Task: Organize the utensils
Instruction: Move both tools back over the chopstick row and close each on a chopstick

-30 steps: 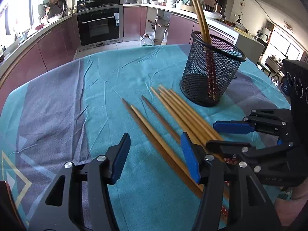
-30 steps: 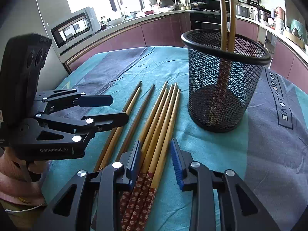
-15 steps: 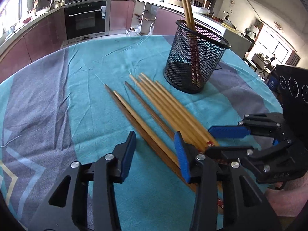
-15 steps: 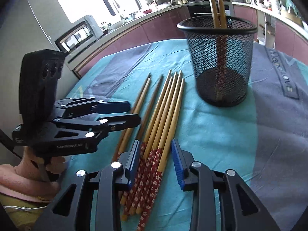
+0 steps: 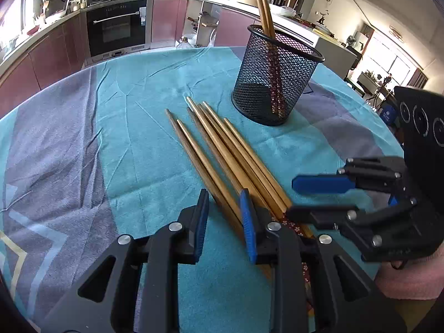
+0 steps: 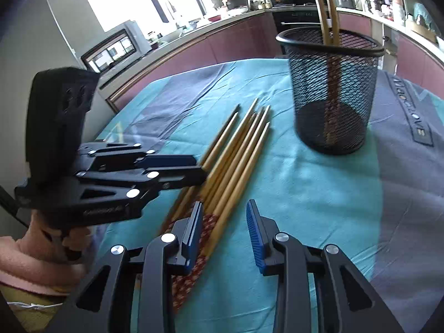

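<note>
A teal and grey tablecloth (image 5: 133, 138) fills the frame. At upper right stands the black mesh cup (image 5: 274, 83), two chopsticks upright inside. The loose chopsticks (image 5: 222, 152) fan across the centre, touching one another. At lower centre the left gripper (image 5: 222, 219) is closing around the leftmost pair, not yet pinching. The right gripper (image 6: 224, 230) stands partly open beside the patterned ends, empty. The sticks look light, stiff and prone to roll; the thick ends seem the best hold.
</note>
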`<act>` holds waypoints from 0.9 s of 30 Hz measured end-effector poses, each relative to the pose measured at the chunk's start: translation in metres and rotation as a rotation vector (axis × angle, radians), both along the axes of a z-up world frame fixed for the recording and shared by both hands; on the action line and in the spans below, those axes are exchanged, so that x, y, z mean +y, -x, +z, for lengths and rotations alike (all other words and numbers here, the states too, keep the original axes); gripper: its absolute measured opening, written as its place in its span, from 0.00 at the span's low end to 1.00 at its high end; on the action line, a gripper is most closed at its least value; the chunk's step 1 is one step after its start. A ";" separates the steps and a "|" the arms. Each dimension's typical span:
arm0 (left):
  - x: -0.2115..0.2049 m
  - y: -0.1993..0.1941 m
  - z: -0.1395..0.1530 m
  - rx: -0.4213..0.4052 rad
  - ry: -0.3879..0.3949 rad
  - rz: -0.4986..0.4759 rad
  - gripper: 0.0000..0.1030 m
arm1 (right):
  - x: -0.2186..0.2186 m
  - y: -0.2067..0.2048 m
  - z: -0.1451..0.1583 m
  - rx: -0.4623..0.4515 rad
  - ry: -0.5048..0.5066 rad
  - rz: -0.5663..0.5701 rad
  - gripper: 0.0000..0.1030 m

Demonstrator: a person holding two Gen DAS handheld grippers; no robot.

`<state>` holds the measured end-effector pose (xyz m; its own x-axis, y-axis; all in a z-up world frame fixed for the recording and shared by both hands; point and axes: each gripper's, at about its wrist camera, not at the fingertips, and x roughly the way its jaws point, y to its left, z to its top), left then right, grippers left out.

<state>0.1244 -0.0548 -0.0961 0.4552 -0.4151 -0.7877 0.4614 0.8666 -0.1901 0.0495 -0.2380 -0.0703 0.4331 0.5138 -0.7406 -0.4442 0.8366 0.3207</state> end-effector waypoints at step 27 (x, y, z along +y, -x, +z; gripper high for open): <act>0.029 -0.015 -0.004 0.024 0.039 0.053 0.24 | 0.000 -0.015 -0.005 -0.045 0.105 -0.026 0.23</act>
